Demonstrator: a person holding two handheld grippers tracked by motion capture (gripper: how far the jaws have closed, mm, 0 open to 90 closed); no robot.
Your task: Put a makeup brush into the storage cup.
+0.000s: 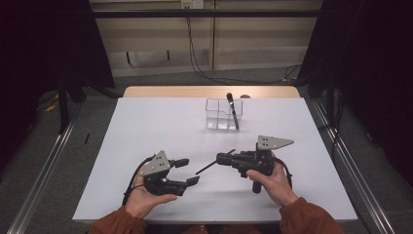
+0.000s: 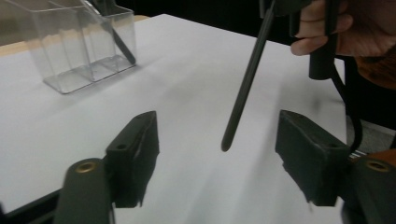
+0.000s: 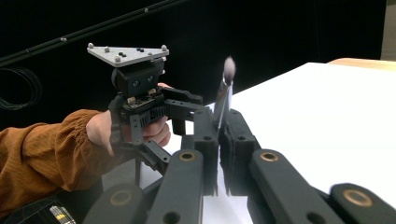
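One brush in your right claw, one more standing in the clear box.

Your right claw [image 1: 225,159] is clenched on a single makeup brush [image 2: 246,79], its dark handle slanting down toward the white surface [image 1: 146,126] and its tip hanging between the two spread jaws of your left claw [image 1: 187,171], touching neither. The left claw is released and grasps nothing. In the right gripper view the brush's bristle head [image 3: 229,68] rises just past the pinched jaws. A second brush [image 1: 232,110] leans in the one clear divided box [image 1: 215,115] at the far side of the surface, well apart from both claws.
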